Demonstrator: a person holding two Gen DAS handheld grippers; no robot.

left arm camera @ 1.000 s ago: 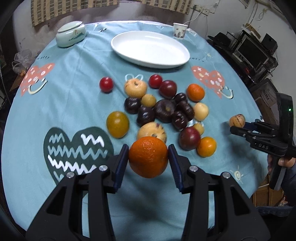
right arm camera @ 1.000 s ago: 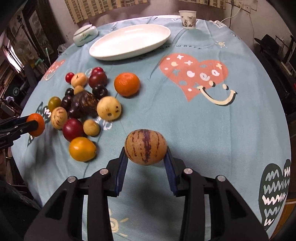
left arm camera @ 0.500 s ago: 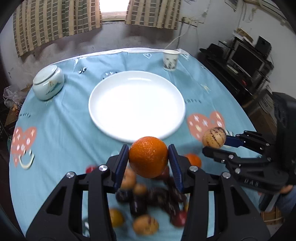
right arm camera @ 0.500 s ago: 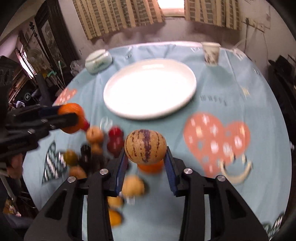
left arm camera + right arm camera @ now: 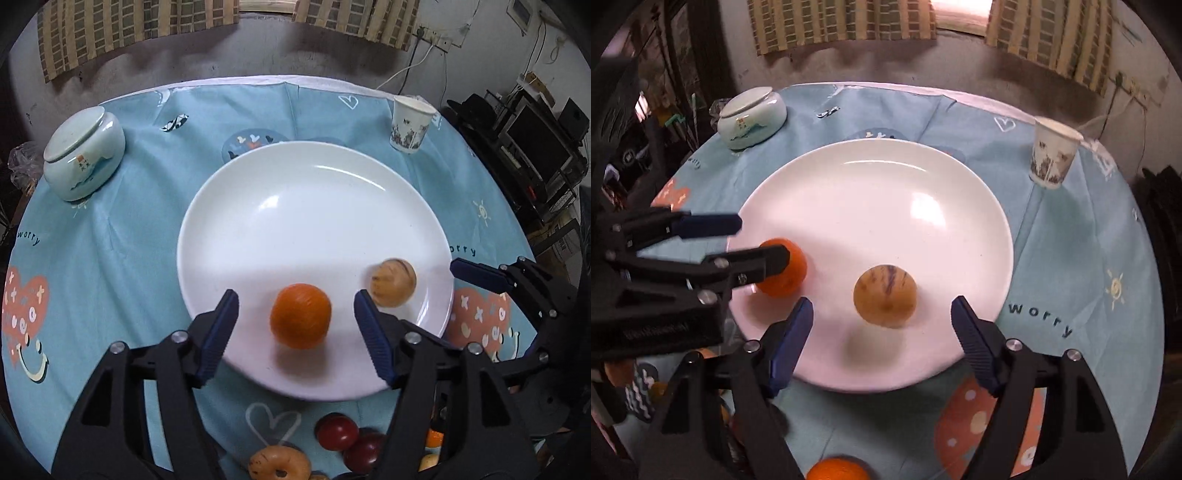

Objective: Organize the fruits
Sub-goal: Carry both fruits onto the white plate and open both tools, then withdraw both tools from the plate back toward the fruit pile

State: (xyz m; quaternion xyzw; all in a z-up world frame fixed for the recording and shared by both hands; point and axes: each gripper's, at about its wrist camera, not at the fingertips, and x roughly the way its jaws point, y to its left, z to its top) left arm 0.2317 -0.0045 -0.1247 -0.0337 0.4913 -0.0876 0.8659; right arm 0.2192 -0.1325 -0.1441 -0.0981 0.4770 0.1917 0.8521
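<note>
Your left gripper has just been opening; its fingers stand wide around the round orange fruit on the white ceramic plate. Your right gripper has likewise just been opening wide around the tan purple-streaked melon on that plate's near side.

One white plate, bearing one orange and one tan striped fruit. One paper cup. One lidded ceramic jar. Two dark red fruits beside the plate. Two grippers, one per hand.

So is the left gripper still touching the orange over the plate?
Apart. In the left wrist view the left gripper has just been opening, with white plate showing on both sides between its pads and the orange.
</note>
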